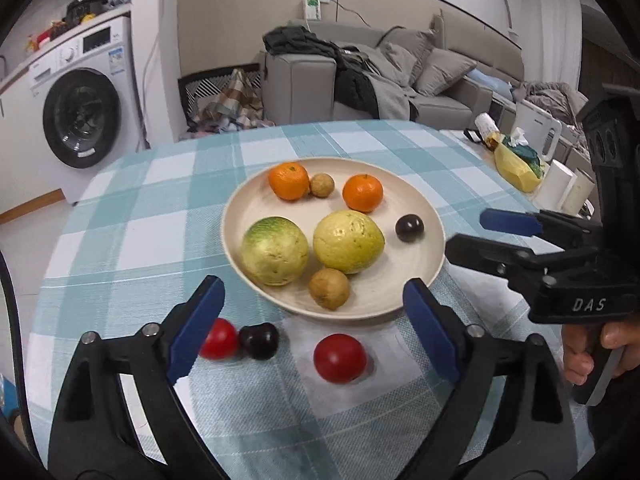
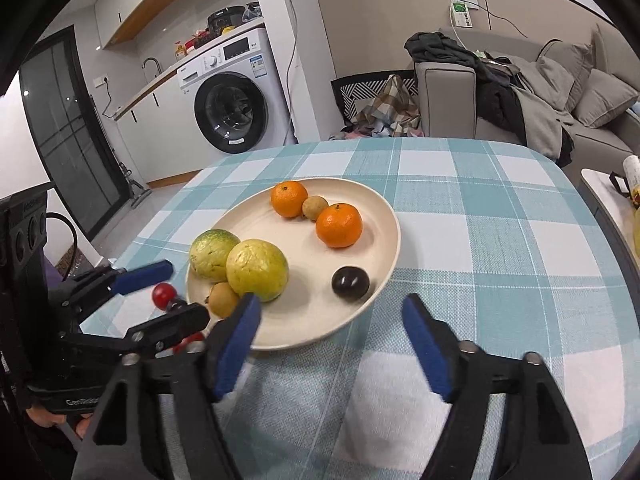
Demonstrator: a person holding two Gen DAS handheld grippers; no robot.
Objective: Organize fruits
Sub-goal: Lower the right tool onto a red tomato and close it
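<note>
Both grippers hover low over the tabletop (image 1: 132,216), spread wide and empty. The left gripper (image 1: 316,320) points at the near rim of the plate (image 1: 240,204), above a red tomato (image 1: 339,358). The right gripper (image 2: 330,332) aims from the plate's right side toward a dark plum (image 2: 350,283) lying on it.

Two wrist views, low over the table — both facing the sofa wall.
Left camera looks from near the plate (image 1: 236,216), right camera from its right side; both share plate, checked cloth (image 2: 480,216), washing machine (image 1: 76,116).
</note>
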